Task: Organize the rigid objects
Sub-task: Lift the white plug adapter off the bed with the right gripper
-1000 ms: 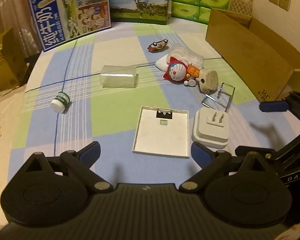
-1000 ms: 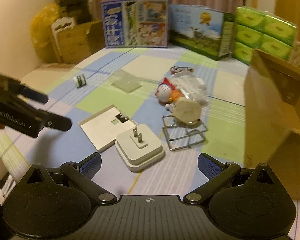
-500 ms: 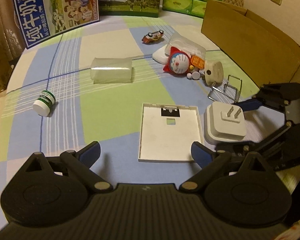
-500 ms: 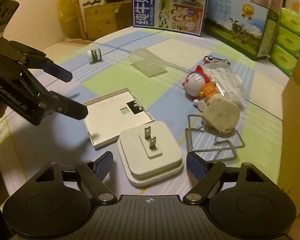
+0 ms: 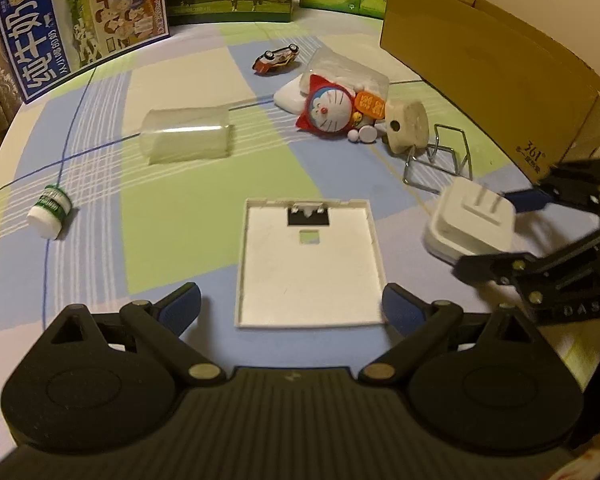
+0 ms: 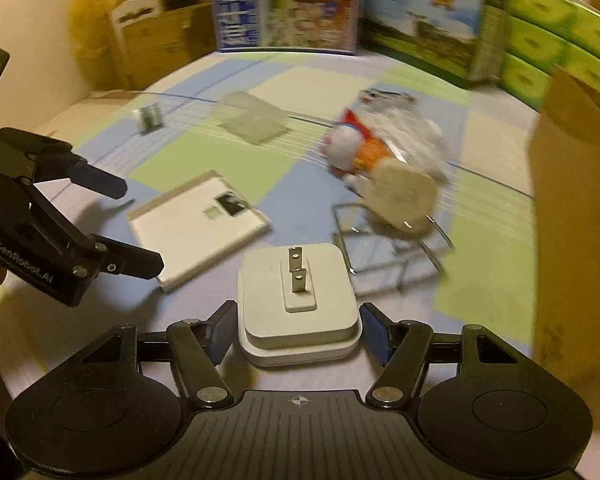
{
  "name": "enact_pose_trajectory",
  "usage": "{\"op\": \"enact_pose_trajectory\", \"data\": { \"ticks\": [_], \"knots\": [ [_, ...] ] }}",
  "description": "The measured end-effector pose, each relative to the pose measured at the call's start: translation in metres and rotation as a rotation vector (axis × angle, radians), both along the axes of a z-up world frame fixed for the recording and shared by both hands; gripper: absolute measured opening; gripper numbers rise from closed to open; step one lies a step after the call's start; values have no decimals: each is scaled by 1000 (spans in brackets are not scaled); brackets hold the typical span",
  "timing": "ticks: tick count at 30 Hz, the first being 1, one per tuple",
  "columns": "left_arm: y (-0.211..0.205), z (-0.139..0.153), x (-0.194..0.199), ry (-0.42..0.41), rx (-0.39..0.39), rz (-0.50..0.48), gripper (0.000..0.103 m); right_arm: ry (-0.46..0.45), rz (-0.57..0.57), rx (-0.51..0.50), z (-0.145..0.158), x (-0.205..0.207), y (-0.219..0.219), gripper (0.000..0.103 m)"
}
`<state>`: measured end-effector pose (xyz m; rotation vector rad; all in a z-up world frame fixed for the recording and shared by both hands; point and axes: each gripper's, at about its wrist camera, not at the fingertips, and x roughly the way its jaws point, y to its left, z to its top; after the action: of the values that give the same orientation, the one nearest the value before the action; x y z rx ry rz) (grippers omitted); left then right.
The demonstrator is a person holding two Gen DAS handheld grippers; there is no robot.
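A white plug adapter [image 6: 298,300] lies prongs up on the checked cloth. My right gripper [image 6: 298,332] straddles it, its jaws closing, and both blue pads touch the adapter's sides. In the left wrist view that adapter [image 5: 472,220] looks slightly tilted between the right gripper's [image 5: 490,236] fingers. My left gripper [image 5: 290,304] stands open just above the near edge of a flat white square plate [image 5: 308,264], with nothing between its fingers. The right wrist view shows the left gripper [image 6: 134,228] at the left, beside the plate [image 6: 200,224].
An open cardboard box [image 5: 480,60] stands along the right. A wire rack [image 5: 440,164], a beige round piece [image 5: 406,128], a Doraemon toy [image 5: 328,108], a toy car [image 5: 276,58], a clear plastic tub [image 5: 186,136] and a small white bottle [image 5: 50,212] lie on the cloth. Cartons line the back.
Both grippers have sunk toward the cloth. The right jaws have narrowed from wide open onto the plug adapter's sides. The left gripper has come closer to the white plate and stays open.
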<state>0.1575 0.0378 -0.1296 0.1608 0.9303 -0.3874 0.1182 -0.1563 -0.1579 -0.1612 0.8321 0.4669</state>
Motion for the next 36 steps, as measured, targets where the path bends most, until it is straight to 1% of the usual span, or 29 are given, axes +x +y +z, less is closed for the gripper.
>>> {"op": "enact_pose_trajectory", "data": {
  "ticks": [3,7,12,15,16,25,27,36],
  "knots": [
    [-10,-2,5,-8,11,5,96,2,-59,-4,-2,-6,-9,63],
    [-21,-5,12,-6,1,12,96,-7,-69,11,-3,-9,-12,63],
    [-28,-11,14,-20,28,25,96,-18,-72,23,-5,-8,-13,63],
    [-26,-10,15,-25,22,45,88,-25,-71,22,-5,-7,-11,63],
    [-25,-9,15,-32,25,51,83,-29,-72,21,-6,-7,-10,63],
    [-25,-5,9,-31,48,52,82,-39,-86,42,-7,-2,-11,64],
    [-24,-3,7,-30,45,61,82,-37,-95,50,-6,-1,-11,62],
    [-23,17,3,-46,48,95,82,-75,-123,25,9,-13,-13,61]
  ]
}}
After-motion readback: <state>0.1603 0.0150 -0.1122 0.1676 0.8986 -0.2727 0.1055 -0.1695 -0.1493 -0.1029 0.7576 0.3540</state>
